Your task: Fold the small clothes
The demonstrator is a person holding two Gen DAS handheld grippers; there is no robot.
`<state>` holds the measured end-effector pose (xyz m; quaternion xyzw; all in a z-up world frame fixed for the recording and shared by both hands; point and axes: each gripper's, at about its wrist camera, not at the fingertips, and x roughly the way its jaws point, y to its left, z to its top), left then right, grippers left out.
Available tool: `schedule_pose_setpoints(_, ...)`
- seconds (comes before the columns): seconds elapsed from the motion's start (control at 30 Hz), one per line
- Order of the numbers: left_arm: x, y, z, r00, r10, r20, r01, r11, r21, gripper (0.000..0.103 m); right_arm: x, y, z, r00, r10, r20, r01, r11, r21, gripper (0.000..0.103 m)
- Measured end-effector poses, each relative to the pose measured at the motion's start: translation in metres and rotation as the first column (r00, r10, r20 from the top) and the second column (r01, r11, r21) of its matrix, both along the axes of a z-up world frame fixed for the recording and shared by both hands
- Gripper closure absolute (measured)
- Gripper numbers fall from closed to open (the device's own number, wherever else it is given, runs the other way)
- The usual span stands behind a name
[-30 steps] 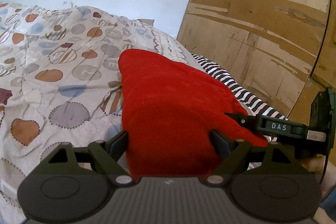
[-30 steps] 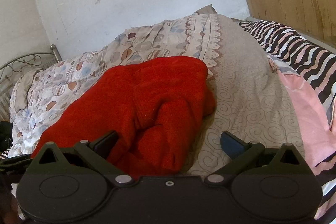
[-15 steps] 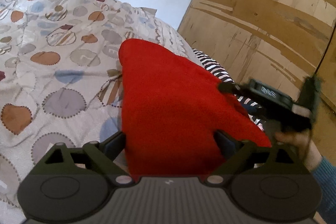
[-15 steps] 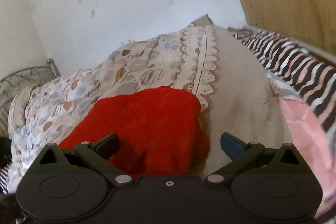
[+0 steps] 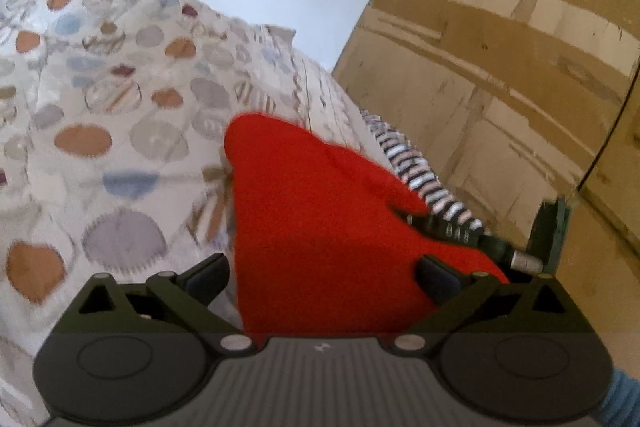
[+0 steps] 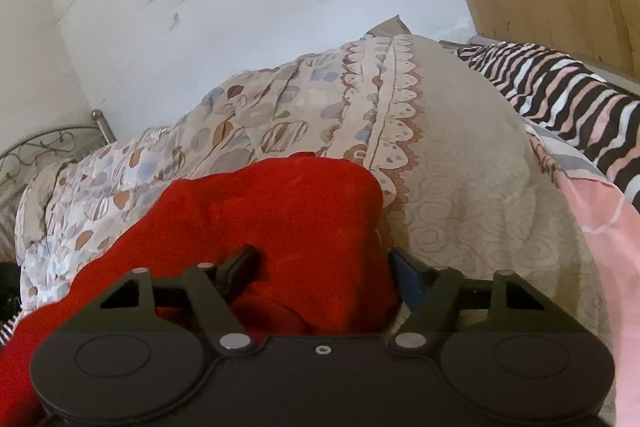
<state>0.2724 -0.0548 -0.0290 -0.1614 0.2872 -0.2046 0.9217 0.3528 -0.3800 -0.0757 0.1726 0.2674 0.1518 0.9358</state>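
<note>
Two grippers at red garment [image 5: 320, 227] on quilt [image 5: 100, 107]: left gripper [image 5: 324, 273] spread wide, straddling cloth; right gripper [image 6: 324, 265] half-closed, fingers pressing bunched fold.

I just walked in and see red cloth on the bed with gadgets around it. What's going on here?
A person is folding a small red garment on a patterned quilt, one handheld tool in each hand. The left tool is open, with red cloth lying between its fingers. The right tool has narrowed around a bunched edge at the other side, though a firm pinch can't be confirmed. The fold isn't finished.
</note>
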Motion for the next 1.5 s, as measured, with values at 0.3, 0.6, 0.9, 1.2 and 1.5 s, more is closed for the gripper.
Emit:
schedule_pose_setpoints(0.3, 0.047, 0.015, -0.018, 0.991, -0.070, -0.117, 0.060, 0.994, -0.088, 0.000, -0.002, 0.002, 0.000, 1.000, 0.001, 0.004, -0.001, 1.000, -0.017, 0.034)
schedule_pose_setpoints(0.6, 0.074, 0.025, -0.050, 0.950, -0.171, -0.262, 0.093, 0.954, -0.286, 0.002, -0.007, 0.015, 0.013, 1.000, 0.027, 0.013, -0.027, 0.999, -0.039, 0.061)
schedule_pose_setpoints(0.9, 0.065, 0.023, -0.033, 0.961, -0.149, -0.231, 0.093, 0.967, -0.236, 0.027, -0.016, 0.026, 0.037, 0.997, 0.042, 0.068, -0.037, 0.997, -0.072, 0.069)
schedule_pose_setpoints(1.2, 0.053, 0.041, 0.000, 0.974, -0.147, -0.173, 0.107, 0.970, -0.218, 0.041, -0.022, 0.045, 0.079, 0.982, 0.104, 0.156, -0.098, 0.994, -0.047, 0.072)
schedule_pose_setpoints(1.5, 0.051, 0.111, 0.049, 0.996, -0.045, -0.079, 0.043, 0.999, -0.029, 0.041, 0.007, 0.115, 0.091, 0.958, 0.159, 0.238, -0.172, 0.985, 0.034, 0.072)
